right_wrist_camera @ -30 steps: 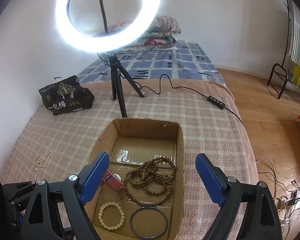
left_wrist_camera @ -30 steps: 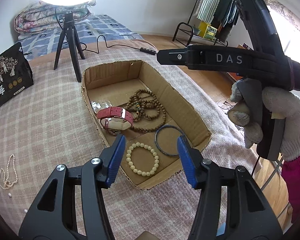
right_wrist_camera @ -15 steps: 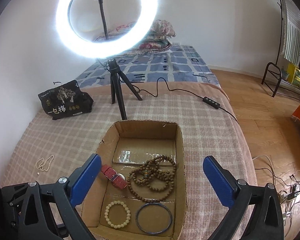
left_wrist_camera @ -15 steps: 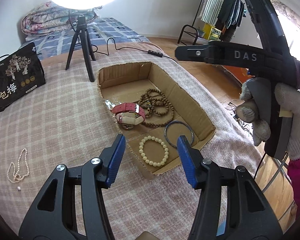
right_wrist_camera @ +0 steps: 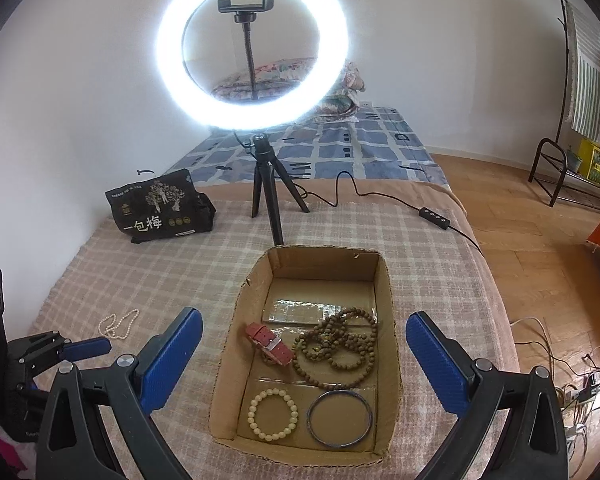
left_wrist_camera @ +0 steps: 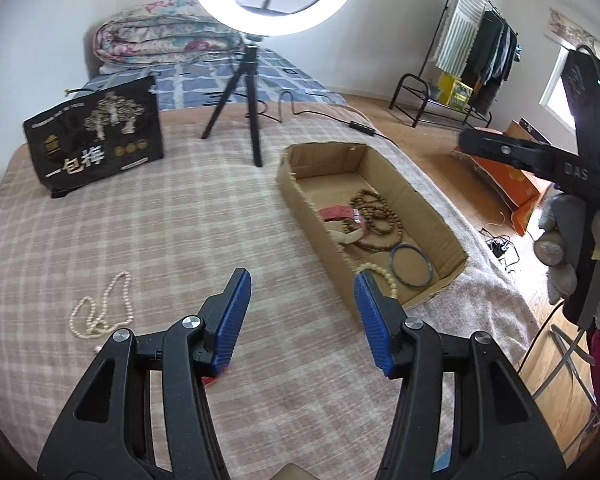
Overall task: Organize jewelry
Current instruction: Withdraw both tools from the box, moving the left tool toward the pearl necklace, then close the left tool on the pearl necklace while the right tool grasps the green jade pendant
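Since the earlier frame, the left tongs [left_wrist_camera: 302, 312] have been swung away from the open brown cardboard box [right_wrist_camera: 384, 292] toward the bare plaid bedspread [left_wrist_camera: 140, 232]; the blue ribbed pads [left_wrist_camera: 232, 320] are now spread over woven cloth, with the box off to their right. The right tongs [right_wrist_camera: 304, 364] have been drawn back slightly and are seen higher above the box, jaws spread wide, nothing held.

Inside the box: a red leather-strap watch [right_wrist_camera: 270, 346] lying on its side, a long coiled strand of brown wooden beads [right_wrist_camera: 336, 350] just beside it, a cream round-bead bracelet [right_wrist_camera: 273, 414] and a thin dark blue smooth bangle [right_wrist_camera: 339, 419] side by side at the near end. A shiny strip of clear tape [right_wrist_camera: 296, 312] is seen on the box floor.

A white pearl necklace [left_wrist_camera: 102, 308] lies looped on the bedspread, well apart from the box, left of the left tongs.

Behind: a lit white ring light on a black tripod [right_wrist_camera: 268, 200] and a black printed bag with gold trees [right_wrist_camera: 160, 208].

The right tongs' handle is gripped by a white knit-gloved hand [left_wrist_camera: 572, 264], held upright at the left view's edge.
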Demonstrator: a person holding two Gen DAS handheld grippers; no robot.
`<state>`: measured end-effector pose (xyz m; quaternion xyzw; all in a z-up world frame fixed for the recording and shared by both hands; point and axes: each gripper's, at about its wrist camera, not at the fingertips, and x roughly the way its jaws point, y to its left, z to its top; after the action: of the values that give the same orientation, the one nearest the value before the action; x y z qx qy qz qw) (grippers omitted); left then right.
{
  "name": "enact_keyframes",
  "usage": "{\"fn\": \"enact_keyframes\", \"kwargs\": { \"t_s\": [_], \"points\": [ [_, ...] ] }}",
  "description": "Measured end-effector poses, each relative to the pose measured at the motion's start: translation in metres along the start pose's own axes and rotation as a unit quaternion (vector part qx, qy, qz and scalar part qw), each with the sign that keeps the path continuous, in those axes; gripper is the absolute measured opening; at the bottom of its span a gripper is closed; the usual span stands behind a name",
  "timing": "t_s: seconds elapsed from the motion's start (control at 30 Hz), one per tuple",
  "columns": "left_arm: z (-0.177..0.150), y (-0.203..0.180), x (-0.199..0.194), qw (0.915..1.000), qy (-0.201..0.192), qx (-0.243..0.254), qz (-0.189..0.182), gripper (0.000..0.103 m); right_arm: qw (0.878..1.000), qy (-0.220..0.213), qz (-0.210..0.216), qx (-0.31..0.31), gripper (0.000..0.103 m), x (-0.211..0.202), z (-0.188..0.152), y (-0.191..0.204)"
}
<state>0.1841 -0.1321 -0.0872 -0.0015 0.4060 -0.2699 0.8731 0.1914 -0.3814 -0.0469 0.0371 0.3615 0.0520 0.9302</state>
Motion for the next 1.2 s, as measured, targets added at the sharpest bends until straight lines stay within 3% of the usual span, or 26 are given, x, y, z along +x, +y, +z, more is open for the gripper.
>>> {"fn": "enact_keyframes", "kwargs": {
  "t_s": [0.3, 0.63, 0.9, 1.2],
  "points": [
    [-0.012, 0.072, -0.026, 0.9978, -0.008, -0.048, 0.045, 0.055, 0.999, -0.001, 0.04, -0.025, 0.103, -0.011, -0.009, 0.038],
    [-0.019, 0.142, -0.036, 0.9917, -0.009, -0.095, 0.086, 0.055, 0.992, 0.029, 0.103, -0.071, 0.103, 0.004, -0.032, 0.097],
    [-0.026, 0.179, -0.021, 0.9883, 0.023, -0.122, 0.089, 0.055, 0.984, 0.062, 0.135, -0.103, 0.103, 0.029, -0.05, 0.138],
    [-0.039, 0.192, 0.014, 0.9855, 0.064, -0.126, 0.094, 0.055, 0.975, 0.1, 0.141, -0.14, 0.099, 0.064, -0.073, 0.174]
  ]
}}
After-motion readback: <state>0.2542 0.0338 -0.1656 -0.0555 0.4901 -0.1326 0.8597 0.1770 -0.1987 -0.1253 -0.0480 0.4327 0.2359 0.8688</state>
